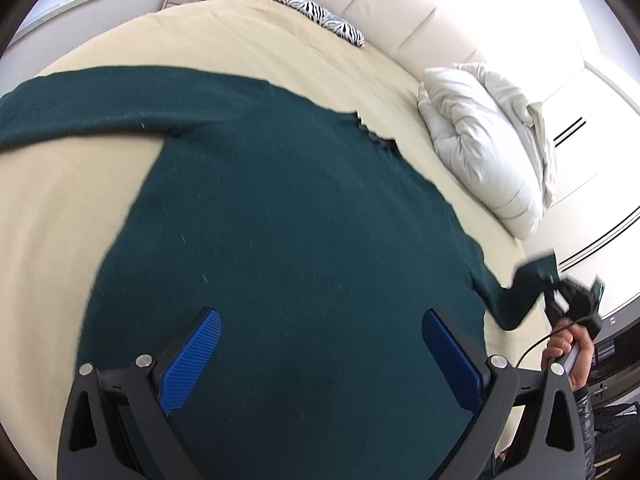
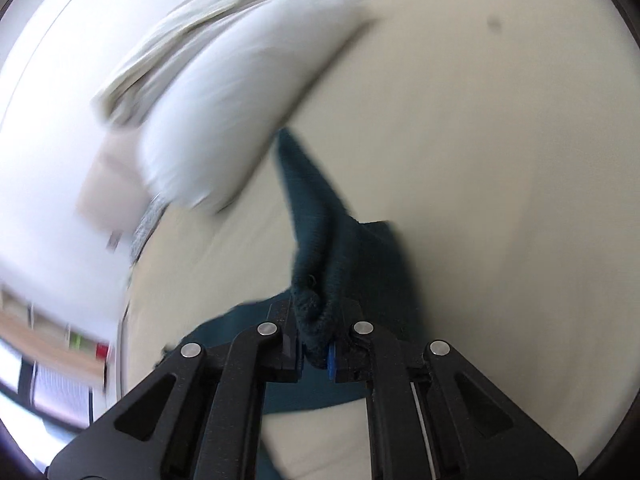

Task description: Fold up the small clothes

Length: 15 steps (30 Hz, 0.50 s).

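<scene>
Pinching one sleeve end, sweater spread on the bed

One dark green sweater (image 1: 288,216) lies flat across the beige bed cover (image 1: 60,208). Its body fills the middle of the left wrist view. One sleeve runs out toward the left edge of that view. The other sleeve trails off at the lower right and lifts clear of the cover.

Two grippers in sight. The left gripper (image 1: 322,342) hangs over the lower part of the sweater body, its two blue pads (image 1: 192,360) spread wide apart with nothing between them. Whether they touch the knit, cannot tell.

The right gripper (image 2: 316,354) has its jaws pressed onto the end of the raised sleeve; a bunched fold of green knit sticks up from between them, with a sliver of blue pad showing beside it. In the left wrist view the same gripper (image 1: 554,280) shows small at the right edge, sleeve end in its grip, with the person's hand (image 1: 568,356) on the handle below it and a thin black cable nearby.

One white pillow (image 1: 484,140) sits near the bed's right side, just beside the cream headboard (image 1: 400,4). One zebra-striped cushion (image 1: 320,16) lies at the far end of the cover, well apart from the sweater. The right wrist view is heavily blurred; the pillow (image 2: 224,112) reads there only as a white smear.
</scene>
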Motion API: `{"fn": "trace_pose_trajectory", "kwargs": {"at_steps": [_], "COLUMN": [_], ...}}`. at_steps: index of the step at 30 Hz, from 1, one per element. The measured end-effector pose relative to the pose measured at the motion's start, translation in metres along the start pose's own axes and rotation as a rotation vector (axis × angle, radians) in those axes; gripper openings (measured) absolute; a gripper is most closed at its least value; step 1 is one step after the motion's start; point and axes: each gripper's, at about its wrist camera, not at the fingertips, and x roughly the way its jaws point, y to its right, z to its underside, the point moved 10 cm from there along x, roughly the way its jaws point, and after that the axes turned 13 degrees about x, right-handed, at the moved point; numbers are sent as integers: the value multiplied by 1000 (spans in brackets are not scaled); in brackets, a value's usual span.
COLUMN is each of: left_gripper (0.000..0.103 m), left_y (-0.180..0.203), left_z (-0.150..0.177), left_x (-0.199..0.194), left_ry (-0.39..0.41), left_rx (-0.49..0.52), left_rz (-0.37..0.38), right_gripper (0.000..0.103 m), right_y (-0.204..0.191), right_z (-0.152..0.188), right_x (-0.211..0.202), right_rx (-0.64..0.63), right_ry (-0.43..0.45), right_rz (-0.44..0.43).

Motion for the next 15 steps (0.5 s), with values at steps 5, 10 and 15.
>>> {"fn": "trace_pose_trajectory", "kwargs": {"at_steps": [5,10,15], "left_gripper": [100,99,99], "left_y": [-23,-43,-36], "left_z": [-31,-54,-58], "left_x": [-8,-5,22], "left_ry": [55,72,35], "left_rx": [-23,-46,-43], "left_rz": [-5,-14,11], "right_gripper": [7,10,50], "right_y": [-135,-176,-158], "right_z": [132,250,311], "right_x": [59,119,148], "right_rx": [-269,-437,-509], "right_ry": [-196,-312,-462], "right_rz": [-101,-74,-63]}}
